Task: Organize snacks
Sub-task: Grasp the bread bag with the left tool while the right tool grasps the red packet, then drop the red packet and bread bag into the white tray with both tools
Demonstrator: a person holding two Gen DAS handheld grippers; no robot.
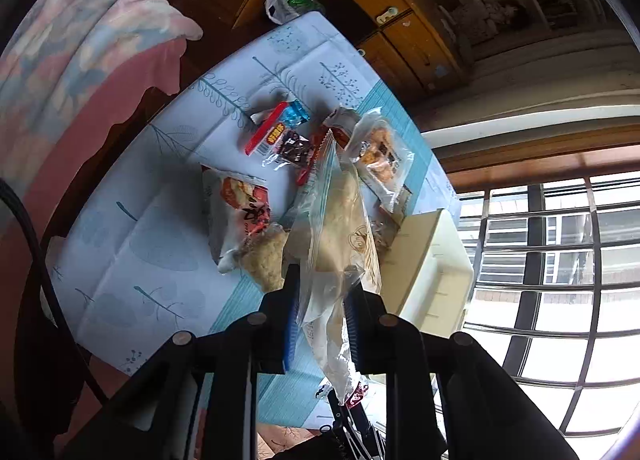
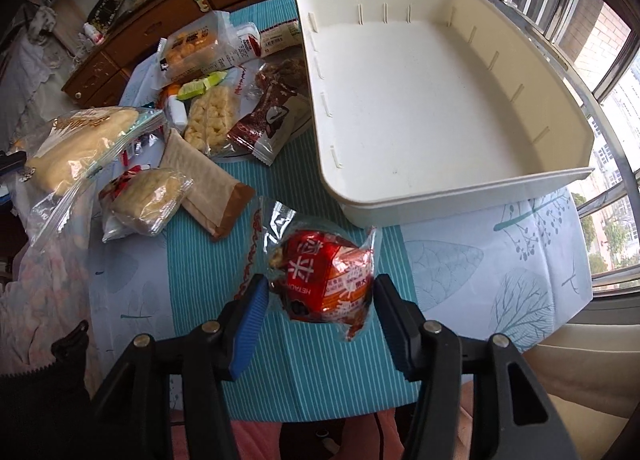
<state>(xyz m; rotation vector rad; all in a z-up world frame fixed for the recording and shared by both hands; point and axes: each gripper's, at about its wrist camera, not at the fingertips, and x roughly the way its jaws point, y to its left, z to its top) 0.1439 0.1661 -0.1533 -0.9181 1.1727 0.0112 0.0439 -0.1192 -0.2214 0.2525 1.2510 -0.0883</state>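
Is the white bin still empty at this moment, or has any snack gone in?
Empty. In the right wrist view the white bin's floor is bare; all snacks lie outside it or sit in the grippers.

Bright daylight from the barred glass window [image 1: 560, 260], blown-out panes, soft shadows, dark fisheye-warped corners.

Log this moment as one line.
left gripper: shut on pale bread packet | right gripper: shut on red snack packet | white tray: empty | snack pile: on table
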